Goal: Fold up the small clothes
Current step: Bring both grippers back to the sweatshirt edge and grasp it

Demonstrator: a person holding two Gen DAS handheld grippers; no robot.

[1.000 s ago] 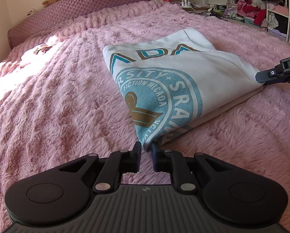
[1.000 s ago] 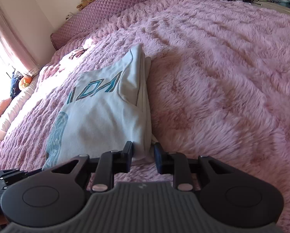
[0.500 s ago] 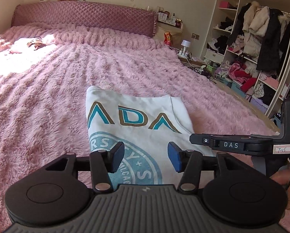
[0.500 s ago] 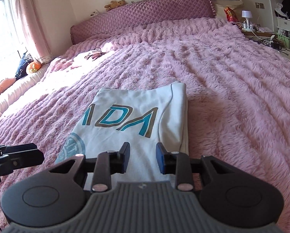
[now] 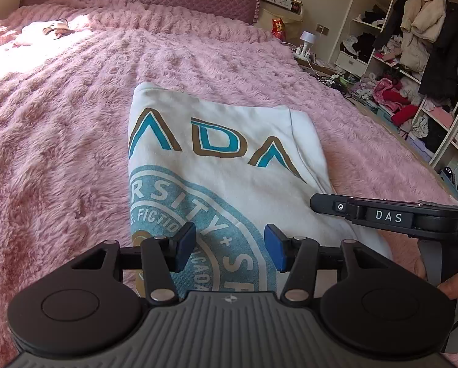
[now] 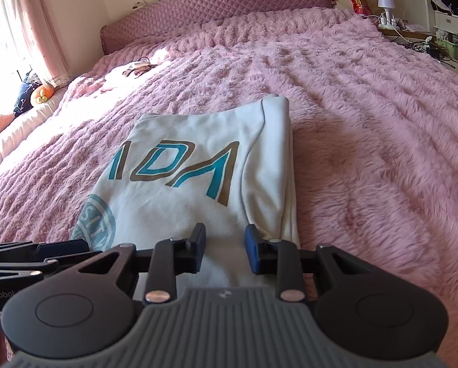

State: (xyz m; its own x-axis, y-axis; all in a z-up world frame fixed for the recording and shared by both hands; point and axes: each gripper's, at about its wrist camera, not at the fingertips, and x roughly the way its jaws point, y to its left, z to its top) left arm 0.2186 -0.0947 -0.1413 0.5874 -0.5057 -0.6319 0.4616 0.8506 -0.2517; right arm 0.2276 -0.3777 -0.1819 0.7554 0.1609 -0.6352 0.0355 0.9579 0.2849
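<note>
Both grippers hover side by side, level: left gripper [image 5: 230, 247] spread wide, right gripper [image 6: 224, 248] parted less, both holding nothing.

Big teal letters "ADA" run across the white shirt [image 5: 229, 165], and its round blue seal reads "RSITY +", "FICTIO" and "ICAOA" in part. "DAS" stands on the right tongs' [image 5: 389, 216] black arm. "enRobot", cut off, shows on the left tongs [image 6: 2, 295].

Bare blanket [image 6: 366, 141] (right side) beside shirt [image 6: 198, 184]
</note>
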